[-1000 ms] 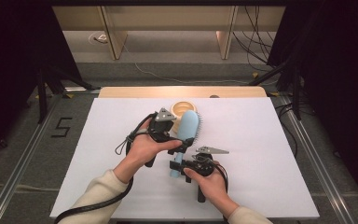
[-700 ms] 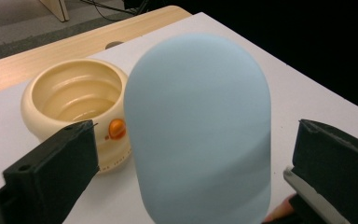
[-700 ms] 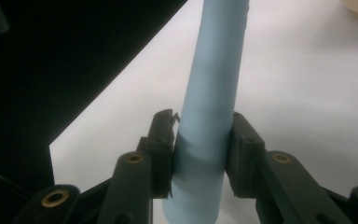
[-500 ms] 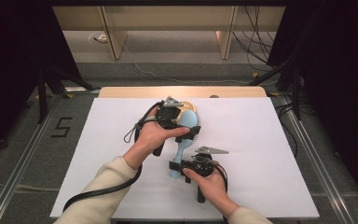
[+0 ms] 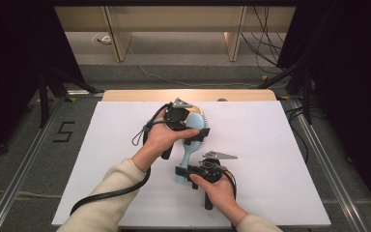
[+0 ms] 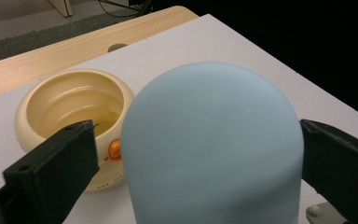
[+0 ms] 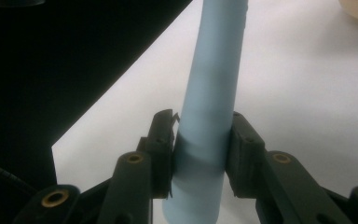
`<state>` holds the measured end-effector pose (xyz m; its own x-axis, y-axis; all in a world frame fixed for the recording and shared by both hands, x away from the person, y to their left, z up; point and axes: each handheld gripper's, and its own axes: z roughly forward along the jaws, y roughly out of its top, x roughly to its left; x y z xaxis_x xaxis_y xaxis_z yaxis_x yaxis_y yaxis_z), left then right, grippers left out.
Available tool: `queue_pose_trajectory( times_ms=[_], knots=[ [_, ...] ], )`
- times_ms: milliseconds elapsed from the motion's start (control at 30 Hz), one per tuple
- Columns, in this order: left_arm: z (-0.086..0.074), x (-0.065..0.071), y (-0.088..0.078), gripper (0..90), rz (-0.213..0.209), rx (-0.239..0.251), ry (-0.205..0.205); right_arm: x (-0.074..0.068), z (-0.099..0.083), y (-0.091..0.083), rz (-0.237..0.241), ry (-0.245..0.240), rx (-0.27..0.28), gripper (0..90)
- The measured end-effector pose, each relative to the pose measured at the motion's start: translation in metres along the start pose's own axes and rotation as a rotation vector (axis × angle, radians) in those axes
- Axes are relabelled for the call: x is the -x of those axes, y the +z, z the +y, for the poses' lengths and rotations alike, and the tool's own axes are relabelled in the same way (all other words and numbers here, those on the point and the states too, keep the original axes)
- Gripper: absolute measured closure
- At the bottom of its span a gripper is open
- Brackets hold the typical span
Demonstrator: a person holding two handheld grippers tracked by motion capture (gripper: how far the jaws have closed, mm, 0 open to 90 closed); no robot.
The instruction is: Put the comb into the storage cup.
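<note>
Pinching the handle of a light blue hairbrush (image 7: 209,116), the right gripper (image 5: 187,172) has both its black jaws pressed flat against the sides of the handle, near the handle's end. In the right gripper view the handle rises straight up from between the jaws and goes away from the gripper over the white table (image 7: 307,93).

The left gripper (image 5: 193,137) is at the other end of the brush. In the left gripper view the wide rounded head of the brush (image 6: 212,149) sits between its two jaws. The jaws are spread wide; the right one is at the edge of the head and the left one stands a little apart from it, so I cannot tell if they press on it.

Beyond the left jaw, just behind the head of the brush, a cream bowl (image 6: 70,112) with a small orange button on its side stands on the table. In the high view the bowl is partly hidden behind the left gripper, and the brush lies between the two grippers, its handle toward the person.
</note>
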<state>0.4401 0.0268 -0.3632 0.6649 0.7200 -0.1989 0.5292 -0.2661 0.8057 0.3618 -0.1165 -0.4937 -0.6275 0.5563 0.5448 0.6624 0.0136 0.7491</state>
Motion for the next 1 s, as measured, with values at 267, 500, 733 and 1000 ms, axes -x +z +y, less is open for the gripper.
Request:
queue_pose_trajectory(
  times_ms=[267,500,733,1000],
  knots=[
    [0.0,0.0,0.004,0.0,-0.003,-0.006,-0.009,-0.001,0.0,0.0,0.001,-0.001,0.001,66.9],
    [-0.001,-0.001,0.007,0.0,-0.007,-0.01,-0.013,-0.001,0.001,-0.001,0.001,-0.002,0.006,66.9],
    [-0.004,-0.001,0.011,2.9,-0.018,-0.019,-0.016,-0.001,0.001,-0.001,0.004,-0.003,0.004,66.9],
    [-0.007,-0.003,0.01,17.4,-0.023,-0.009,-0.054,0.0,0.001,-0.001,0.0,-0.002,0.005,66.9]
  ],
)
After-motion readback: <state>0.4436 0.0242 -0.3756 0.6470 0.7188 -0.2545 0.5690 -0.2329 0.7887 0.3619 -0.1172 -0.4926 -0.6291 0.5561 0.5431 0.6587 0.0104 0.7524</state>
